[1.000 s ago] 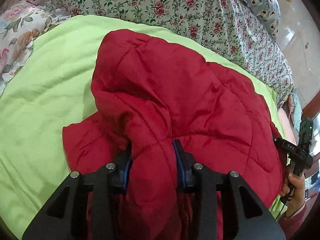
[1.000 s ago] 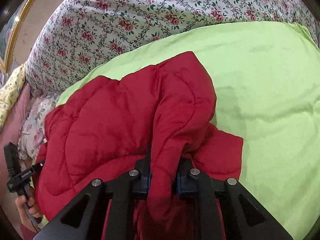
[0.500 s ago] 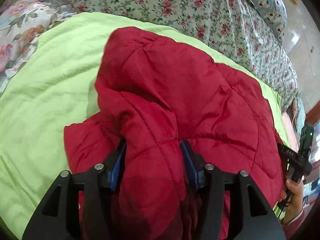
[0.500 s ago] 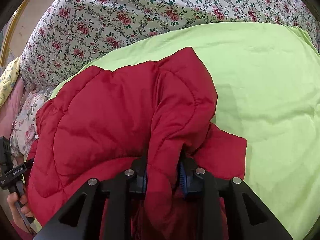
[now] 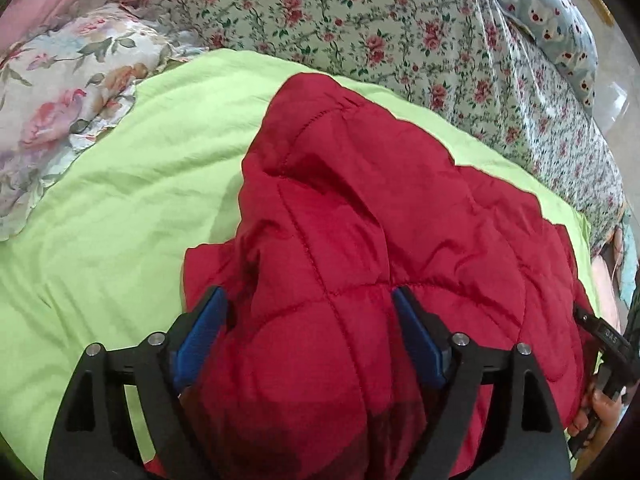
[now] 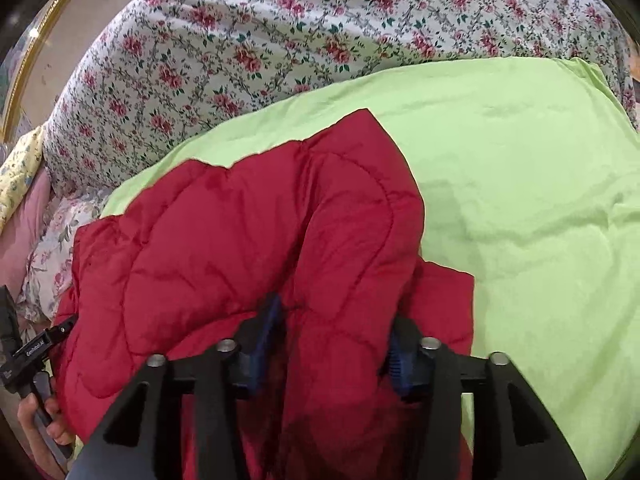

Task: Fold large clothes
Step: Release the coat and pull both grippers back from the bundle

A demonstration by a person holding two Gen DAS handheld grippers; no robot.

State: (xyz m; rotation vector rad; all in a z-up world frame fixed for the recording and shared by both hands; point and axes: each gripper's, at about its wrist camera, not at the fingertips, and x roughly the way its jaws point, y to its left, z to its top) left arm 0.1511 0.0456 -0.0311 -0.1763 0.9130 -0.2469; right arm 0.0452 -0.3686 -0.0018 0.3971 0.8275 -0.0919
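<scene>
The red quilted jacket (image 5: 360, 240) lies bunched on the lime-green sheet (image 5: 120, 208), a puffy fold heaped toward me. My left gripper (image 5: 308, 336) has just been opening; its blue pads (image 5: 200, 332) stand apart with the fold between them, seemingly no longer pinching. My right gripper (image 6: 332, 344) has been opening too, jacket between its jaws, loose as far as I can tell. Beyond the sheet lies a floral bedspread (image 6: 240, 40).

A red quilted jacket (image 5: 360, 240) lay on a lime-green blanket (image 5: 120, 220), beside a white bedsheet (image 6: 240, 40) patterned with pink roses.
</scene>
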